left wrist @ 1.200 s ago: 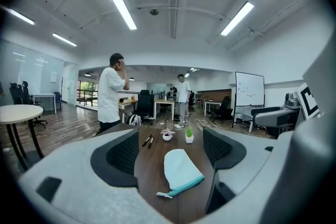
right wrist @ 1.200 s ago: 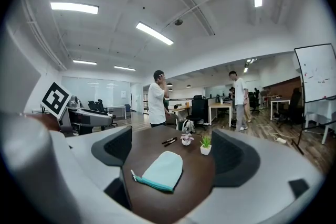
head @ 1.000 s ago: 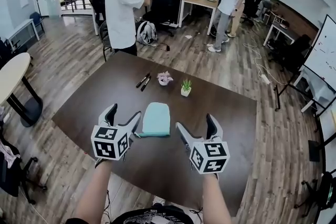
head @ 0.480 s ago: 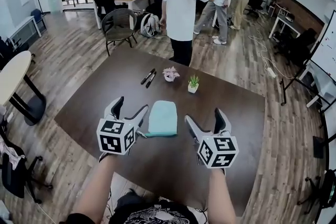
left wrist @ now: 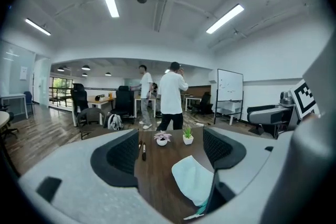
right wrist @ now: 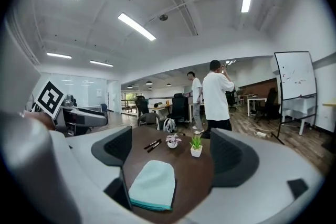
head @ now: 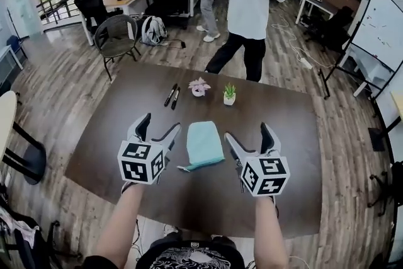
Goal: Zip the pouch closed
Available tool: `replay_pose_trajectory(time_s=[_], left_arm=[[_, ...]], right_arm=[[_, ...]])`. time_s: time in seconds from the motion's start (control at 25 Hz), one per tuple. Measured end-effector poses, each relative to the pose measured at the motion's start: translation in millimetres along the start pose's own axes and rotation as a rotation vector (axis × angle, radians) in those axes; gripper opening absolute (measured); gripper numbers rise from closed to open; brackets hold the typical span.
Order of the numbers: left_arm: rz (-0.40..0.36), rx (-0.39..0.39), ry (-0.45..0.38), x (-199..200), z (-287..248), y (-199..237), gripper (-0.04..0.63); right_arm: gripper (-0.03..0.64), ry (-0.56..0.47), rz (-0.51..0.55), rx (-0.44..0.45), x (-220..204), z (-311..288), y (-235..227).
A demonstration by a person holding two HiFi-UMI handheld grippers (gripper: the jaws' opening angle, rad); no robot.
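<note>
A pale teal pouch (head: 204,143) lies flat on the dark brown table (head: 289,135), its darker zipper edge toward me. It shows in the left gripper view (left wrist: 193,180) and the right gripper view (right wrist: 153,184) too. My left gripper (head: 156,128) hovers just left of the pouch, open and holding nothing. To the pouch's right, my right gripper (head: 252,135) is likewise open and empty. Neither gripper touches the pouch.
Two black markers (head: 172,96), a small pink potted plant (head: 199,86) and a small green potted plant (head: 229,94) stand beyond the pouch. A person in a white shirt (head: 249,9) stands past the table's far edge. A chair (head: 118,36) is at the far left.
The head view has swung, so the room behind has shifted. The pouch now lies turned slightly, its near end angled leftward. Both grippers stay open beside it.
</note>
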State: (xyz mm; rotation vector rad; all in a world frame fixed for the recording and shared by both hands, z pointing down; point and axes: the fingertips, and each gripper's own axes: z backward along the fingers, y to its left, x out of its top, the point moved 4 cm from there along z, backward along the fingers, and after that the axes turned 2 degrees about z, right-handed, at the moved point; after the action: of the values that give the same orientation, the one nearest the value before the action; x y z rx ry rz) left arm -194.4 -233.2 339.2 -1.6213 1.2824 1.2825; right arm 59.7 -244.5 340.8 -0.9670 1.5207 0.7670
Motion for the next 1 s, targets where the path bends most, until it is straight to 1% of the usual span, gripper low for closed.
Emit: replay_pose_trajectory(time_s=[0.24, 0.48, 0.68, 1.0], left_arm=[[-0.017, -0.131, 0.013, -4.7, -6.0, 20.1, 0.351], [-0.029, -0.222, 0.025, -6.4, -3.2, 23.9, 0.351], [-0.028, -0.251, 0.034, -9.6, -3.7, 17.1, 0.351], [-0.026, -0.255, 0.031, -12.0, -0.9, -2.9, 0.351]], right_arm=[[0.463, 0.004, -0.018, -0.101, -1.9, 4.7, 27.8], [0.463, 0.019, -0.021, -0.169, -2.6, 16.6, 45.9], [0.462, 0.03, -0.029, -0.175, -3.3, 23.9, 49.4], [0.459, 0.036, -0.019, -0.146, -5.7, 29.6, 44.9]])
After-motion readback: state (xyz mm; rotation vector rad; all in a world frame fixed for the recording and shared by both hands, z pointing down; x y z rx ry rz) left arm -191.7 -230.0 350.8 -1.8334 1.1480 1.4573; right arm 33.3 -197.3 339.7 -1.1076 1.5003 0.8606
